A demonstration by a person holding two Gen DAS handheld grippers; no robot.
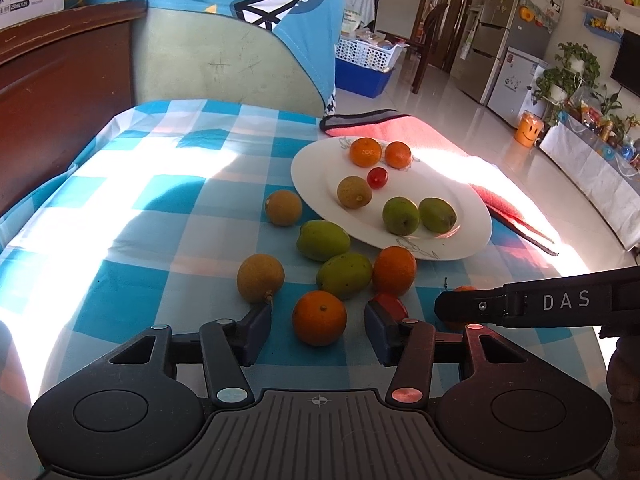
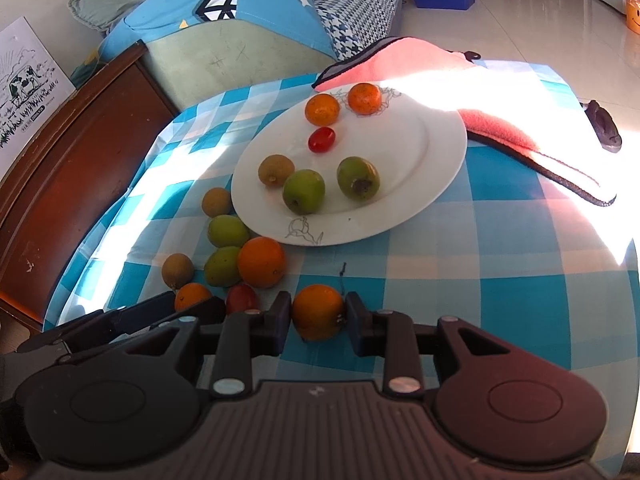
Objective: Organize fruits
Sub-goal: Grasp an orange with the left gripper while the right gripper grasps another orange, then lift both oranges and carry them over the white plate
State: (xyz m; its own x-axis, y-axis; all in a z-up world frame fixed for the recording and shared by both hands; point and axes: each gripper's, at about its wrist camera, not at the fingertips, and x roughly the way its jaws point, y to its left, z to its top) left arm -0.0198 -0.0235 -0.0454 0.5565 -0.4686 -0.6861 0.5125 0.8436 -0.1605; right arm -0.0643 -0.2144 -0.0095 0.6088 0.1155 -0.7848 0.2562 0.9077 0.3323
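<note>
While right tool [image 2: 318, 316] pinches orange [image 2: 318, 312] low on worktop [image 2: 460, 280], round skin may slip free, roll off edge. Left tool [image 1: 318, 326] spread around second orange [image 1: 319, 317]; closing could nudge tomato [image 1: 390, 305]. Plate [image 2: 420, 168] beyond, six fruits aboard.

I see white plate [image 2: 424, 160] on checked surface [image 2: 460, 280], holding two oranges [image 2: 322, 109], cherry tomato [image 2: 321, 139], brown longan [image 2: 276, 170], two green fruits [image 2: 304, 191]. Beside plate's near-left rim: loose cluster of longans [image 2: 177, 271], green fruits [image 2: 228, 231], oranges [image 2: 261, 262], tomato [image 2: 241, 298]. One orange [image 2: 318, 312] lies between fingers of my right hand-held gripper [image 2: 316, 322].
</note>
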